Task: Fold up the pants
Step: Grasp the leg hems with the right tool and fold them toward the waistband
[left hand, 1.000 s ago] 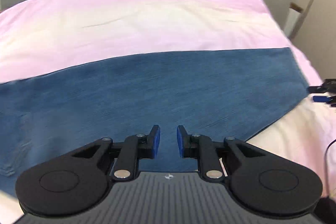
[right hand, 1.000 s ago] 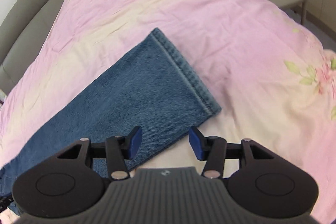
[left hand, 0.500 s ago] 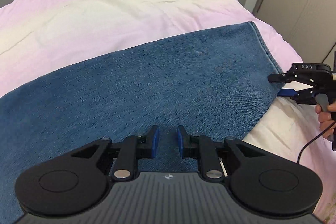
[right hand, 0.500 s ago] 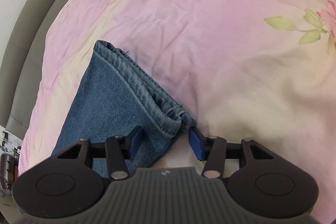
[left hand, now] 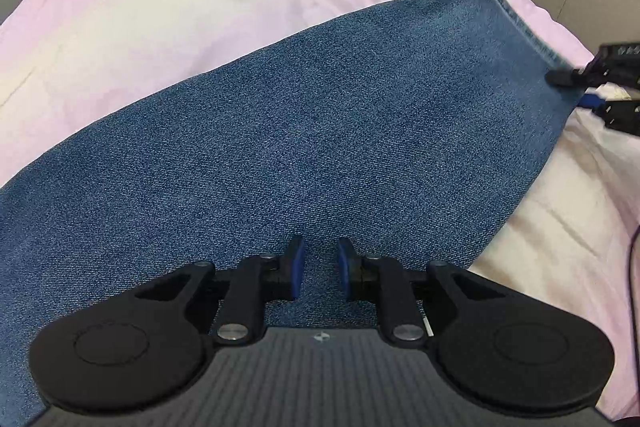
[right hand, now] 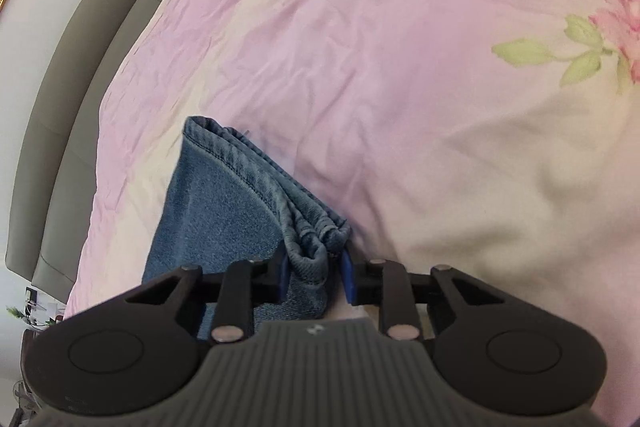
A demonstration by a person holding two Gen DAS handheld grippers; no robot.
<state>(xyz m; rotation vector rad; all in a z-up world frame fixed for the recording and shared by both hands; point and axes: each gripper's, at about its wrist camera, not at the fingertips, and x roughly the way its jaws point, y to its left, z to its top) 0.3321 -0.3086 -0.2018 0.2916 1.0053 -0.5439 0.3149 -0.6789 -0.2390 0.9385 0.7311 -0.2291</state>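
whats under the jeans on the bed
The jeans lie flat on a pink and cream bedspread, which shows all around them. What is directly beneath the denim is covered, presumably more bedspread. At the hem corner, the right gripper has its jaws closing on the fabric.

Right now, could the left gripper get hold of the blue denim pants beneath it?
Probably yes. The left gripper hangs over the blue denim pants, narrow gap empty, nothing between. But the cloth lies flat there, so an edge may suit better.
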